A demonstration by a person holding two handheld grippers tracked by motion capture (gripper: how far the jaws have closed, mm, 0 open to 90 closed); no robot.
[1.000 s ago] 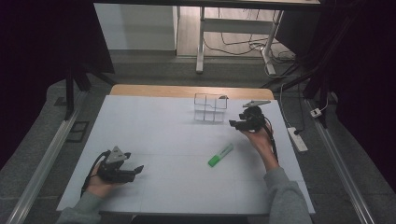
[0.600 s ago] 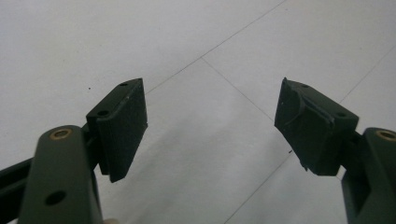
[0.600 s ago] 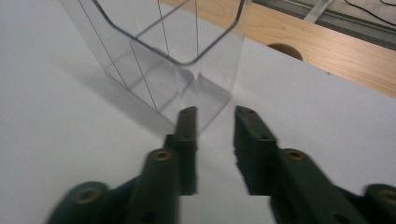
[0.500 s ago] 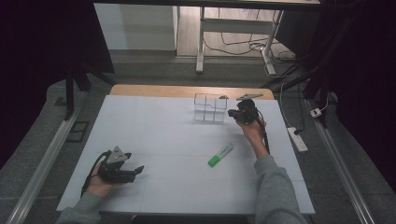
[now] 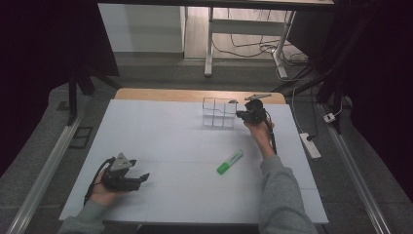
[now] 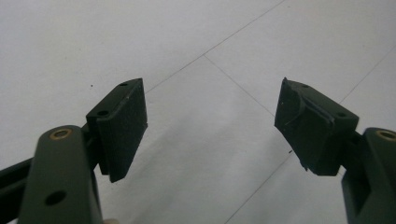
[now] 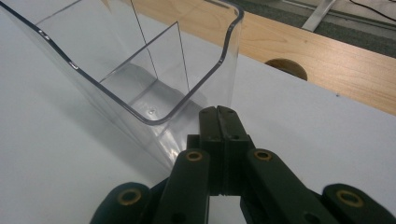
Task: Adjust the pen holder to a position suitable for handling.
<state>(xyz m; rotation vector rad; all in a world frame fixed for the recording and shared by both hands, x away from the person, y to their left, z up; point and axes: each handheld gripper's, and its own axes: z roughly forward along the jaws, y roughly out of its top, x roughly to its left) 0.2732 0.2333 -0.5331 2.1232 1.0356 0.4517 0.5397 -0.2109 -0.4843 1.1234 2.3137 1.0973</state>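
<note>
Right gripper (image 7: 219,116): jaws pressed together, empty, at the clear bin (image 7: 140,70).
Left gripper (image 6: 210,126): jaws wide, empty.
High view: green marker (image 5: 230,161) between them.

Organizer (image 7: 140,84) – clear glossy plastic; table (image 7: 56,154) – matt white; far edge (image 7: 327,51) – wood; fingers (image 6: 122,126) – matt black.

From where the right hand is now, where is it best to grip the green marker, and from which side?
Probably at the middle of the barrel of the green marker, coming from above. It lies flat and alone on the white table, slanted toward the person's left, so the jaws should close across its narrow width. The right hand-held gripper, now shut beside the clear organizer, must open first.
</note>
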